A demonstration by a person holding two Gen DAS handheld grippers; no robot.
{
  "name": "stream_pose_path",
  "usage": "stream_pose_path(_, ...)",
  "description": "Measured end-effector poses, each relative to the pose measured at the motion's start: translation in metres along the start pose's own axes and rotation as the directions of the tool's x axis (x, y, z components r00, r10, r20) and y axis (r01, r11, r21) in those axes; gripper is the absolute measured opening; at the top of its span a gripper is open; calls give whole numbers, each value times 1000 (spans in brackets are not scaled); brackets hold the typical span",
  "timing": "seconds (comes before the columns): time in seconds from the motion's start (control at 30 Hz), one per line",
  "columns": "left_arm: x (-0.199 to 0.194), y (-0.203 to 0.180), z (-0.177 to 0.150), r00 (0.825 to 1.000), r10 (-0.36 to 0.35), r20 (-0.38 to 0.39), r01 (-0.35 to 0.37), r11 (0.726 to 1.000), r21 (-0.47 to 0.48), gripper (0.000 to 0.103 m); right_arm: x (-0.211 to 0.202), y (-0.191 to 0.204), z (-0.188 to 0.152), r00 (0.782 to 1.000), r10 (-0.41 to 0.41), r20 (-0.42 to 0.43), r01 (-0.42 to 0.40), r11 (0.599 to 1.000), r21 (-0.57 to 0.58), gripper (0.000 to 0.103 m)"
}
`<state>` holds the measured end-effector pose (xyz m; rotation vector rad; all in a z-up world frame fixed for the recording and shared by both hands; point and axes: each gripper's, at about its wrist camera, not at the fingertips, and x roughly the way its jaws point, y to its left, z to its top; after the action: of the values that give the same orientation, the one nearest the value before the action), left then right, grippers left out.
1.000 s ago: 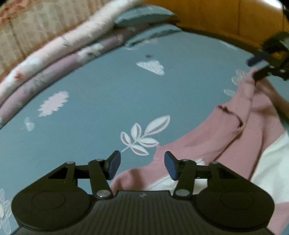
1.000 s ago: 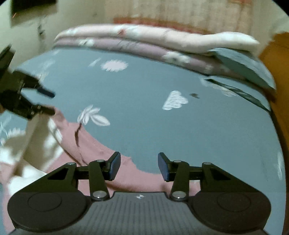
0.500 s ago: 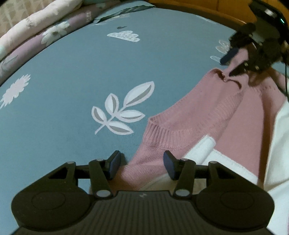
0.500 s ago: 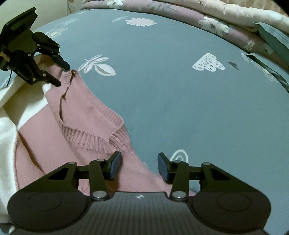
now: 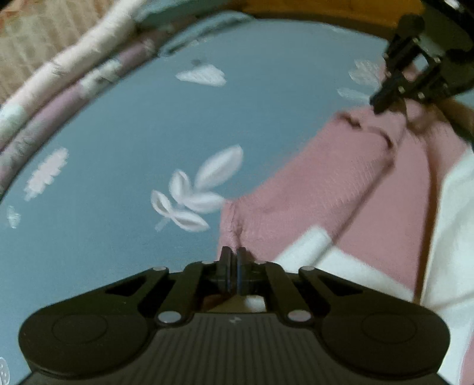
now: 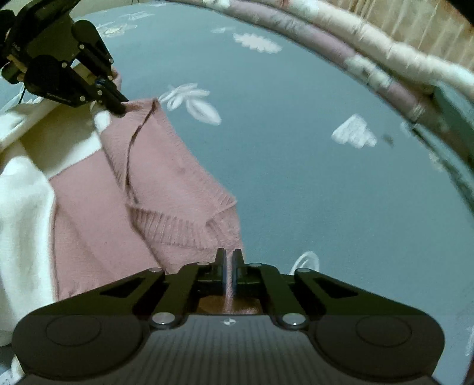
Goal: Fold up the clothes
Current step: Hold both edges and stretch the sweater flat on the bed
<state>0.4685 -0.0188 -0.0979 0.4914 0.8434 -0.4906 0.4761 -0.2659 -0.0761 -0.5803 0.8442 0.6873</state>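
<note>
Left gripper point(image 5: 233, 260): fingers are pressing nearly together, pinching a pink edge of the sweater point(image 5: 320, 189) between the pads. Right gripper point(image 6: 227, 266): fingers are likewise closed to a thin slit, with pink knit passing between them near the ribbed collar.

In the left view, the right gripper point(image 5: 382, 103) is showing at upper right, its tips meeting the far pink corner of the sweater. In the right view, the left gripper point(image 6: 118, 106) is showing at upper left, its tips on the opposite corner, beside the neck opening.

The sweater is lying on a blue bedsheet point(image 6: 311, 183) printed with white leaves and flowers. It is occupying the right side of the left view and the left side of the right view. A rolled pink and mauve quilt point(image 6: 355, 62) is running along the far edge of the bed; a wooden board point(image 5: 311, 11) is showing beyond the sheet.

The sweater is pink knit with cream panels, ribbed at the collar, and is creasing between the two held points. The left view is motion-blurred.
</note>
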Motion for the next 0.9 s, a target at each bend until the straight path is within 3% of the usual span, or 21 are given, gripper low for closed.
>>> stream_pose_path(0.1,-2,9,7,999,23,28,-22,999,-24,1,-1,-12,6,1000,12,19,-13,999,49,4)
stream_pose_path(0.2,5,19,9,999,-39,13,39,998,-52,3,11,-20,8,998,61,-20,-59,995,80,8)
stream_pose_path(0.3,12,17,2,1000,-13,3,13,1000,0,13,20,-21,3,995,87,-42,-83,993,87,29)
stream_pose_path(0.43,24,8,-10,999,36,-15,-35,997,65,22,22,-20,-1,995,88,-37,-83,989,124,45)
stream_pose_path(0.53,26,8,-10,999,34,-19,-32,998,56,22,23,-20,-4,995,89,-34,-83,985,152,43)
stream_pose_path(0.57,26,10,-10,999,27,-24,-26,999,48,22,24,-19,-5,995,89,-33,-83,983,162,39)
stream_pose_path(0.6,26,9,-10,999,23,-28,-22,999,45,22,24,-19,-6,996,89,-31,-83,982,171,27)
stream_pose_path(0.63,25,8,-10,999,19,-31,-18,999,45,22,24,-19,-7,996,89,-30,-82,980,180,25)
stream_pose_path(0.7,23,5,-10,999,12,-38,-11,999,43,17,25,-18,-9,996,90,-28,-82,977,199,21)
stream_pose_path(0.77,21,2,-11,999,5,-45,-3,999,42,3,26,-20,-4,998,58,-19,-53,980,194,15)
stream_pose_path(0.9,15,2,-7,999,40,-7,-40,999,10,2,27,-25,9,1000,-16,1,15,984,177,9)
